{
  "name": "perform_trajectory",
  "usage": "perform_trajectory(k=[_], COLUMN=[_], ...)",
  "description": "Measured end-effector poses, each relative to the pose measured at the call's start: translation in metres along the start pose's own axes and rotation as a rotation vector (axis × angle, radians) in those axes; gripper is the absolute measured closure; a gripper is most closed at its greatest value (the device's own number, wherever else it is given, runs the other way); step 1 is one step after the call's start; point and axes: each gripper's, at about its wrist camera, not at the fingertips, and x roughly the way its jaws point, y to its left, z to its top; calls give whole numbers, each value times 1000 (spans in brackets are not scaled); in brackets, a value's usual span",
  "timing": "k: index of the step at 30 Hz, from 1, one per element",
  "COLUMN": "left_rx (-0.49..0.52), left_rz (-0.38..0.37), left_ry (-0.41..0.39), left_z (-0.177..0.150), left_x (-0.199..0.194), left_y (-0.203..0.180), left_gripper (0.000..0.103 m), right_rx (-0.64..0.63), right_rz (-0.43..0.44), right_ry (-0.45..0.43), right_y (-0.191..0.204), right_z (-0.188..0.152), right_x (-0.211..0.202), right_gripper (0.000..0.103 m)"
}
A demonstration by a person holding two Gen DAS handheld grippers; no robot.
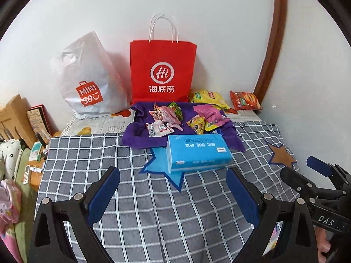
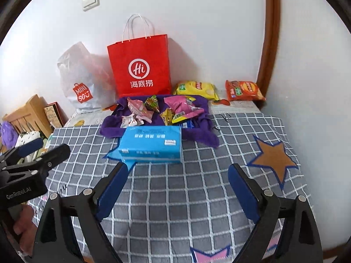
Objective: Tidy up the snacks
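Both the left gripper (image 1: 173, 191) and the right gripper (image 2: 177, 189) hover spread and empty over the checked cloth (image 2: 175, 197), short of the blue tissue pack (image 1: 197, 153). Small snacks (image 1: 166, 116) lie loose on the purple towel (image 1: 136, 135), chip bags (image 2: 195, 89) beyond, red paper bag (image 1: 162, 70) upright; whether sorting is starting or ending is unclear. Only the right view shows a pink star (image 2: 208, 254).
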Motion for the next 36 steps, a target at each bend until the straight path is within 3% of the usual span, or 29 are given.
perform_trajectory(k=[15, 36], left_rx=[12, 14], left_rz=[8, 7], left_ry=[-70, -71], left_z=[-36, -41], left_x=[-65, -71], left_y=[-20, -25], left_gripper=[4, 4], right_rx=[-5, 40], right_rz=[-12, -13], right_ry=[-96, -131], right_y=[-4, -14], right_z=[-44, -51], right_x=[-71, -89], right_gripper=[10, 10])
